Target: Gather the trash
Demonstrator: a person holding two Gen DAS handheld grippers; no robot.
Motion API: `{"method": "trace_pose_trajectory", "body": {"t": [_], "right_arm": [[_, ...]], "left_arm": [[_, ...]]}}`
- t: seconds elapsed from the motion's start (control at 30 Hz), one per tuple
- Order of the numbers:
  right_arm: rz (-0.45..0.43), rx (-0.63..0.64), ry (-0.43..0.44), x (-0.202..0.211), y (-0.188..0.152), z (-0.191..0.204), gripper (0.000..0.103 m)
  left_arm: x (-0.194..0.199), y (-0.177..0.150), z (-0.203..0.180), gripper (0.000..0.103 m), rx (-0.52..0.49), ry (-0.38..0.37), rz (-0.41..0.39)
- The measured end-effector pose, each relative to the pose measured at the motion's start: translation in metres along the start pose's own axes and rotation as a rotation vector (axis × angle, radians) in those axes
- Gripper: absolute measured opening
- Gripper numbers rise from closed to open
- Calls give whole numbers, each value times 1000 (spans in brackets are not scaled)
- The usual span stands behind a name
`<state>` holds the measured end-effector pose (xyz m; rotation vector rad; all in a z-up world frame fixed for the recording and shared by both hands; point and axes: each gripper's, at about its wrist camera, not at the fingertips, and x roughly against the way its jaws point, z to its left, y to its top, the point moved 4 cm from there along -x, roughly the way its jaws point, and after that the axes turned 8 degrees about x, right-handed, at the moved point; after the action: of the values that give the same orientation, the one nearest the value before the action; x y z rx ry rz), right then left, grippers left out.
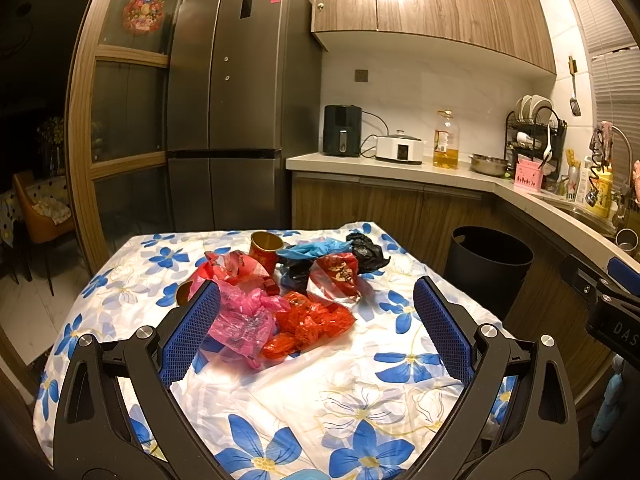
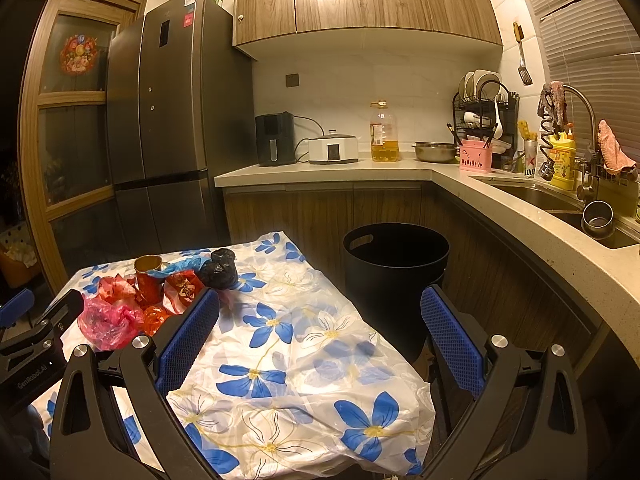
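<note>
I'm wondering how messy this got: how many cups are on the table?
2. A red cup stands upright behind the bags; what looks like a second cup lies sideways at their left edge. The bags may hide more.

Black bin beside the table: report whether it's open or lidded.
Open: the black bin shows a bare rim and dark interior, no lid on it.

Table (image 1: pixel 404 396) in floral cloth carries crumpled bags (image 1: pixel 316 320) and 1 red cup (image 1: pixel 265 249).
</note>
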<state>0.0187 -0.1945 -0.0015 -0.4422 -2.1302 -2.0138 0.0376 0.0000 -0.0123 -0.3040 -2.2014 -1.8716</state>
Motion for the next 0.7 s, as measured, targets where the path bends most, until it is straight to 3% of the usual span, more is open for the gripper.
{"method": "trace_pose_trajectory", "body": {"t": [0.7], "right_arm": [[-3, -5, -3, 2, 0, -3, 98]], "left_arm": [[0, 0, 0, 95, 1, -1, 0]]}}
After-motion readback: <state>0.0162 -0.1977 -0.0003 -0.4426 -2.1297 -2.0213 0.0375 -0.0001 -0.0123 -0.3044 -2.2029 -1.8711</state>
